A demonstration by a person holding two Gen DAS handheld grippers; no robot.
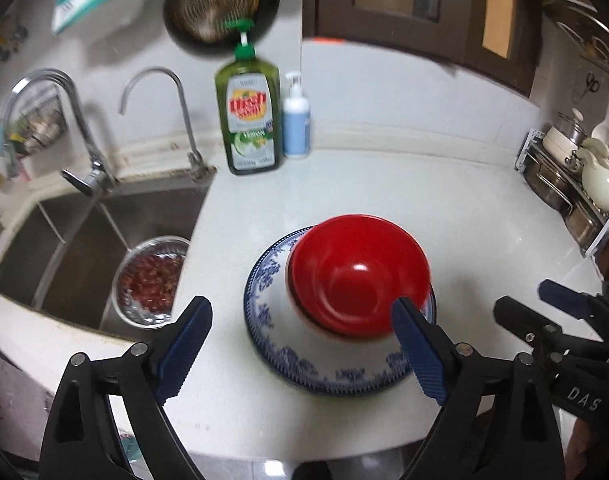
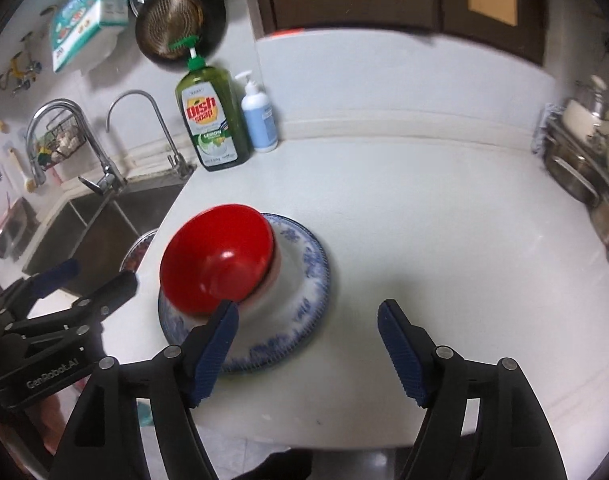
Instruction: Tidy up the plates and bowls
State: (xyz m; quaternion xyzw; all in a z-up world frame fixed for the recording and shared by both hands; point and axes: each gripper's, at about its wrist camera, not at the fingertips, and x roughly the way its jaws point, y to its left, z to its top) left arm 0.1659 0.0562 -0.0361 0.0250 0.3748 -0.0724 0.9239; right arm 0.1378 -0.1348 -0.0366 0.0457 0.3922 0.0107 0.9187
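Red bowl (image 1: pixel 358 274) upright, stacked on blue-patterned white plate (image 1: pixel 304 356), on white counter (image 1: pixel 444 208).

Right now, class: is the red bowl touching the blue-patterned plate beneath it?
Touching. The left wrist view shows the red bowl resting on the blue-patterned plate, no gap visible.

A home kitchen: steel sink (image 1: pixel 84 232) with taps, dish soap bottle (image 1: pixel 248 116), hanging pan (image 1: pixel 212 4), white countertop (image 1: pixel 424 200).

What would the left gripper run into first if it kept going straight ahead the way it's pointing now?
Most likely the red bowl, stacked on the blue-patterned plate, which lies between the open fingers of the left gripper. Depth is hard to judge; if it travels high, it might pass over toward the dish soap bottle.
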